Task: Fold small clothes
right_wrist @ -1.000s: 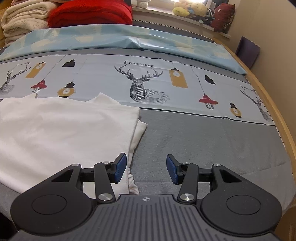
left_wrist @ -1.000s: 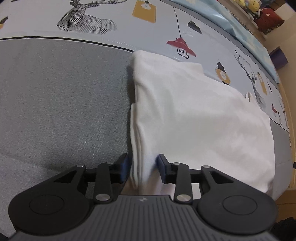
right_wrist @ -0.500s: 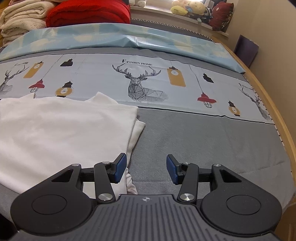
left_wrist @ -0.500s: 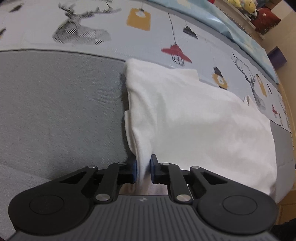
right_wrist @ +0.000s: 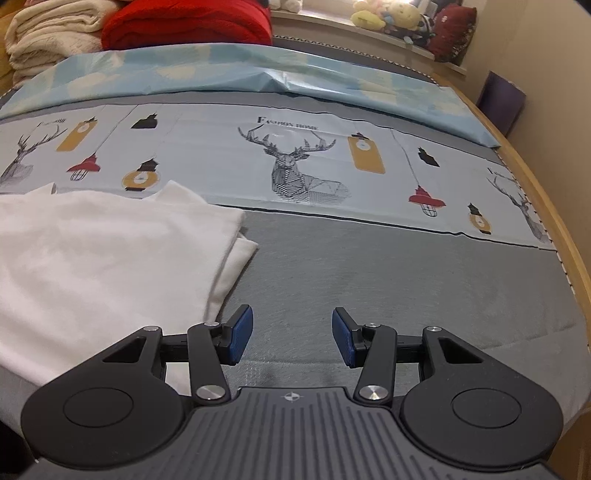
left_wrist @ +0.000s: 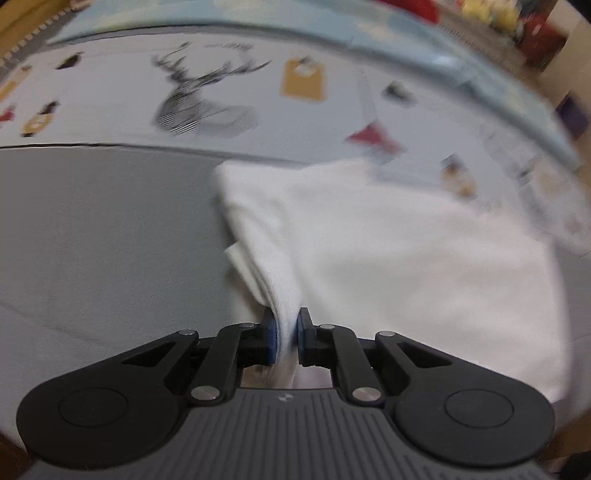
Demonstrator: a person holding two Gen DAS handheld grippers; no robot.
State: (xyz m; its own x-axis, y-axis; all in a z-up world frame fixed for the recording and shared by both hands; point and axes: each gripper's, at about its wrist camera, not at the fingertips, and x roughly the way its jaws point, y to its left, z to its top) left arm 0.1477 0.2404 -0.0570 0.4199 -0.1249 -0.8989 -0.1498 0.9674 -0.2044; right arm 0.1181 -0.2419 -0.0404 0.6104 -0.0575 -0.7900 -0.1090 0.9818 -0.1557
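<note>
White garment (left_wrist: 388,258), soft and folded in layers, has its near-left edge pinched between the closed blue pads of the left gripper (left_wrist: 284,338). It lies on the grey band of the bed cover (right_wrist: 388,266), near the front edge. The right gripper (right_wrist: 292,336) hovers just beside it, jaws apart and holding nothing. Folded blankets (right_wrist: 184,22) are stacked at the far edge.
</note>
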